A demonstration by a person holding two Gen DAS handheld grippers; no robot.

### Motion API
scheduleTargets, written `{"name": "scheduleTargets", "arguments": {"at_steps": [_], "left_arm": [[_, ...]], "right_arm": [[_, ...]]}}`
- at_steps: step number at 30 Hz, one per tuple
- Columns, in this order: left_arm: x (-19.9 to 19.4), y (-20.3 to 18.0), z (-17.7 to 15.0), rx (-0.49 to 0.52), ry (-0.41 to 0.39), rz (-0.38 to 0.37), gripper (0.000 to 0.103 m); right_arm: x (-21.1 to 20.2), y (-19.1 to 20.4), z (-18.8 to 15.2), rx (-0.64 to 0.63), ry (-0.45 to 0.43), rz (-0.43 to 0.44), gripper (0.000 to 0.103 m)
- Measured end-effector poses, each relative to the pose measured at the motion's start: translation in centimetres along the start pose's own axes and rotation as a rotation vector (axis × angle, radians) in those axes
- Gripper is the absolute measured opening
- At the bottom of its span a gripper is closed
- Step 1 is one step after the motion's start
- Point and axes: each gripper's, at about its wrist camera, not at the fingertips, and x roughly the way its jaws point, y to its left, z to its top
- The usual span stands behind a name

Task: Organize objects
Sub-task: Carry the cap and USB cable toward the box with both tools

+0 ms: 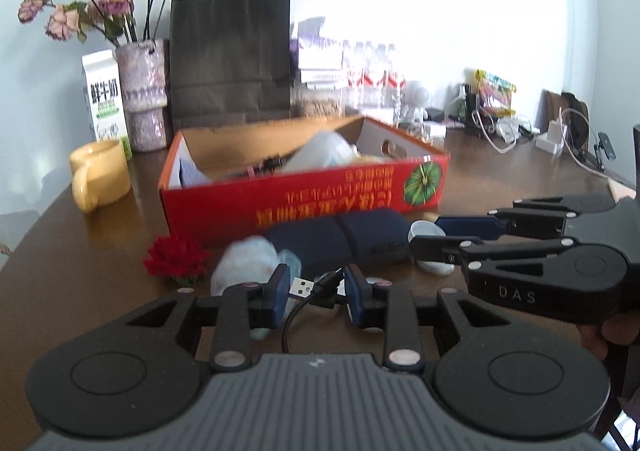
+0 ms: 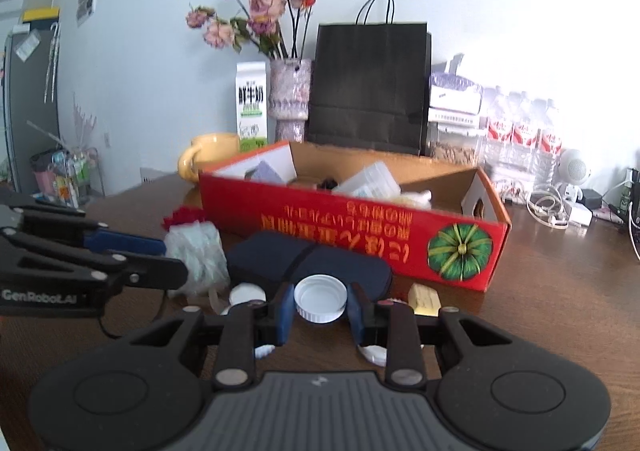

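Nearest in the left wrist view, the left gripper (image 1: 316, 289) is closed on a black USB cable (image 1: 316, 287), its silver plug sticking out between the blue pads, on the near side of the red box (image 1: 304, 199). In the right wrist view, the right gripper (image 2: 320, 301) is clamped on a white bottle cap (image 2: 320, 298), open side toward the camera, also just in front of the red box. Both loads appear to be lifted clear of the wooden table (image 2: 540, 291), though how high is hard to tell.

Between the grippers and the box, several things are not yet put away — a dark blue pouch (image 2: 308, 259) lying against the box's front wall, a crumpled clear plastic bag (image 2: 196, 255) to its left, a red artificial flower (image 1: 174, 257) further left, more white caps (image 2: 247, 294) and a small yellow block (image 2: 425, 299) near the box's right front corner.

The box itself already holds some items: a clear plastic container (image 2: 370, 179), a pale purple card (image 2: 266, 171) at the left end, and something dark in the middle that is too blurred to name.

Behind the box stand a yellow mug (image 1: 100, 175), a milk carton (image 1: 104, 99), a vase of dried roses (image 1: 146, 95) and a black paper bag (image 1: 230, 55).

The sorting looks partly done — two pieces in hand, five or more to go.
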Motion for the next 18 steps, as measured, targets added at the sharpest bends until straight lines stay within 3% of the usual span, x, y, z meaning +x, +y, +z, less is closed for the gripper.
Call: {"name": "scheduleTargets", "arguments": {"at_steps": [18], "left_arm": [[3.6,1.8,7.8,-0.053,-0.144,0.013,0.031]], "right_arm": [[3.4,-1.3,7.5,-0.045,-0.122,-0.065,0.028]]}}
